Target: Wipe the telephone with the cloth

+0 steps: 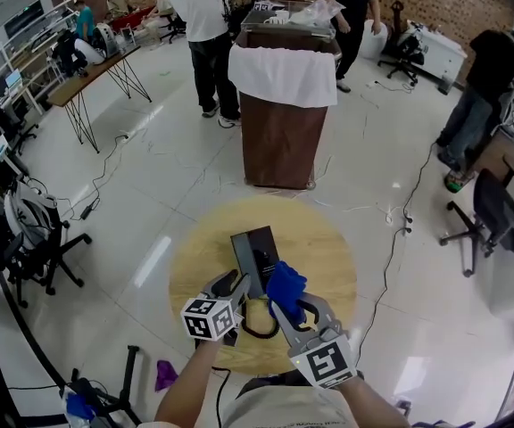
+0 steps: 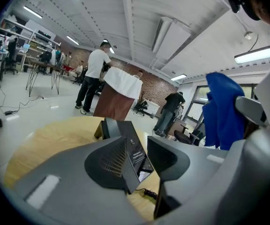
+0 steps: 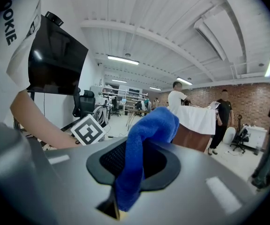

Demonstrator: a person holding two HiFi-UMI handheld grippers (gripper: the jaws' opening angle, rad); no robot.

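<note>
I'm hovering the left tongs (image 1: 236, 284) wide, unclamped, at the near end of the telephone (image 1: 255, 250) lower-centre on the desk (image 1: 328, 266), right tongs (image 3: 134, 165) pinching the blue cloth (image 3: 149, 125), so wiping is risking sliding the phone or snagging its cord (image 2: 149, 192).

There's the bright blue fuzzy cloth (image 3: 142, 149), vivid against the matte grey plastic right gripper (image 3: 132, 168) and its black meshed pads (image 3: 114, 161). The grey plastic left gripper (image 2: 142, 161) matches, dark pads and all. Each one carries a white cube (image 1: 211, 317) printed with black square markers. Below sit a black slab-shaped telephone (image 1: 255, 250) and a black coiled cord (image 1: 259, 331) on the round pale wood-grain table (image 1: 328, 257). A glossy white floor (image 1: 177, 168) lies all around, and a brown lectern (image 1: 279, 141) draped in white stands behind.
</note>
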